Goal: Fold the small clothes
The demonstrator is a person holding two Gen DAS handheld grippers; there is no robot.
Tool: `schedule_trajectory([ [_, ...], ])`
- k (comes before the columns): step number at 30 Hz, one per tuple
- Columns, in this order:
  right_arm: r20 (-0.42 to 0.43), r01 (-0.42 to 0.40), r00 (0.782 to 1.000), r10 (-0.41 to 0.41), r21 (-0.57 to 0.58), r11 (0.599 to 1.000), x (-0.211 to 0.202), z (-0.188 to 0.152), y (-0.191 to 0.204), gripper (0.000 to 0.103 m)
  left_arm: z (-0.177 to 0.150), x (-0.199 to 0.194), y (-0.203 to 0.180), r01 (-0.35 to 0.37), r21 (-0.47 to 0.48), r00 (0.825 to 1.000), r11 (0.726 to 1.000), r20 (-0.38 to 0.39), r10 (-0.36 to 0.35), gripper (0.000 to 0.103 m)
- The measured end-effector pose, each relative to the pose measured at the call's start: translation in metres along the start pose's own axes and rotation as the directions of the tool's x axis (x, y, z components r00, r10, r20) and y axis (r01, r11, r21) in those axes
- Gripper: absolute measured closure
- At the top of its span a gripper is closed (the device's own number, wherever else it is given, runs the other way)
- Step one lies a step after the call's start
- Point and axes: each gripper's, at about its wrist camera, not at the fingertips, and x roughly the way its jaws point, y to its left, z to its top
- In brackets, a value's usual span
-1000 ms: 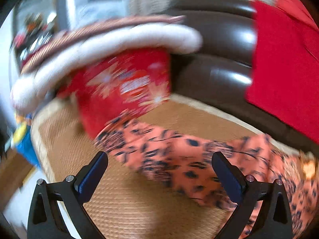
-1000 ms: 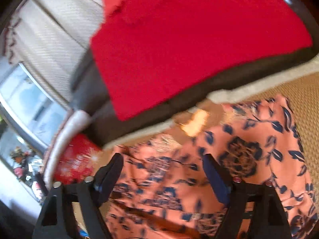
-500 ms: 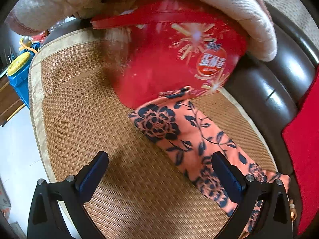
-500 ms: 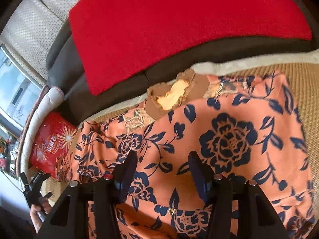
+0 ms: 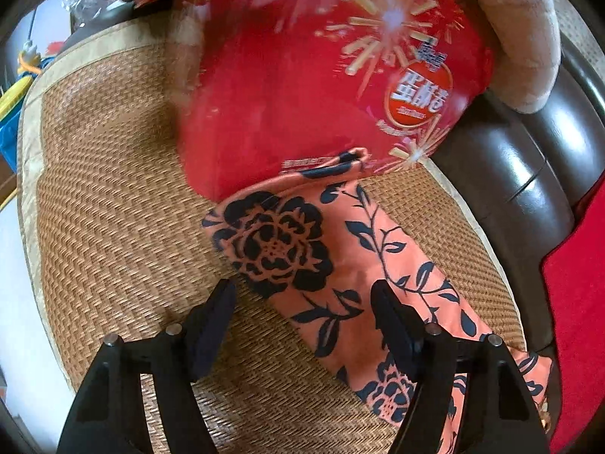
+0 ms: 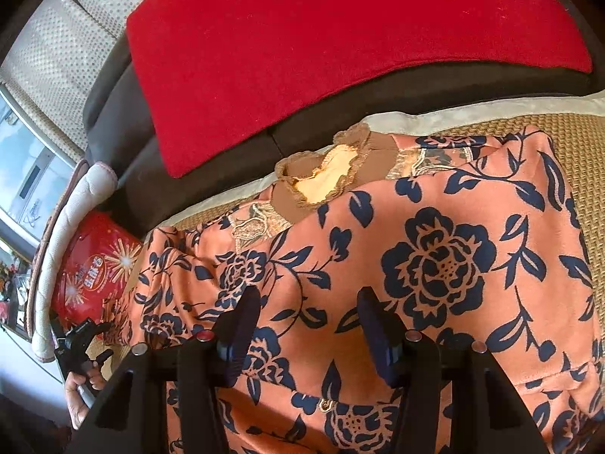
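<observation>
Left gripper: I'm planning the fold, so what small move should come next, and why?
Probably lower the left gripper and finish closing on the sleeve of the floral top: its jaws are closing, but the pads still straddle the cloth lying flat on the woven mat.

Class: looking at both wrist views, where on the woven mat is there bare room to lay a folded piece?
Free: the woven mat left of the floral garment, below the red snack bag. Crowded: the sofa back side, where garment, bag and red cloth meet.

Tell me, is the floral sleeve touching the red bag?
Touching. The left wrist view shows the sleeve end curling up against the red bag with no mat visible between them.
</observation>
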Motion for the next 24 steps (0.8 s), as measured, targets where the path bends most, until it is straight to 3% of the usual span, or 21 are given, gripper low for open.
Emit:
schedule_trajectory([
  [1, 0.0, 0.0, 1.0, 0.0, 0.004, 1.0, -0.002, 0.0, 0.0, 0.046, 0.0, 0.001, -0.003, 0.007, 0.009, 1.0, 1.0, 0.007, -0.007, 0.032],
  [3, 0.004, 0.0, 1.0, 0.0, 0.009, 1.0, -0.002, 0.002, -0.001, 0.046, 0.0, 0.005, -0.009, -0.004, 0.035, 1.0, 0.999, 0.022, 0.003, 0.067],
  [5, 0.01, 0.006, 1.0, -0.006, 0.003, 1.0, -0.004, 0.003, -0.001, 0.046, 0.001, 0.013, -0.014, 0.019, 0.047, 1.0, 0.999, 0.018, -0.02, 0.094],
  [9, 0.022, 0.015, 1.0, -0.015, 0.006, 1.0, -0.007, 0.005, -0.006, 0.046, -0.001, 0.009, -0.018, 0.054, 0.033, 0.997, 0.998, 0.05, -0.056, 0.096],
  [12, 0.036, 0.023, 0.999, -0.024, 0.02, 1.0, -0.012, 0.007, -0.014, 0.046, -0.003, -0.019, -0.035, 0.108, 0.089, 0.987, 0.99, 0.111, -0.118, 0.096],
  [16, 0.068, 0.021, 0.997, -0.023, 0.042, 0.999, -0.026, 0.012, -0.024, 0.046, -0.018, -0.072, -0.086, 0.193, 0.237, 0.954, 0.952, 0.183, -0.238, 0.096],
  [19, 0.103, 0.002, 0.995, -0.008, 0.057, 0.998, -0.04, 0.015, -0.03, 0.046, -0.049, -0.119, -0.135, 0.247, 0.377, 0.916, 0.893, 0.211, -0.342, 0.096],
  [21, 0.126, -0.011, 0.992, 0.003, 0.064, 0.998, -0.05, 0.015, -0.036, 0.046, -0.078, -0.15, -0.171, 0.283, 0.476, 0.885, 0.832, 0.205, -0.418, 0.096],
  [24, 0.156, -0.031, 0.988, 0.014, 0.105, 0.994, -0.064, 0.017, -0.053, 0.046, -0.128, -0.187, -0.218, 0.369, 0.575, 0.841, 0.73, 0.128, -0.526, 0.096],
])
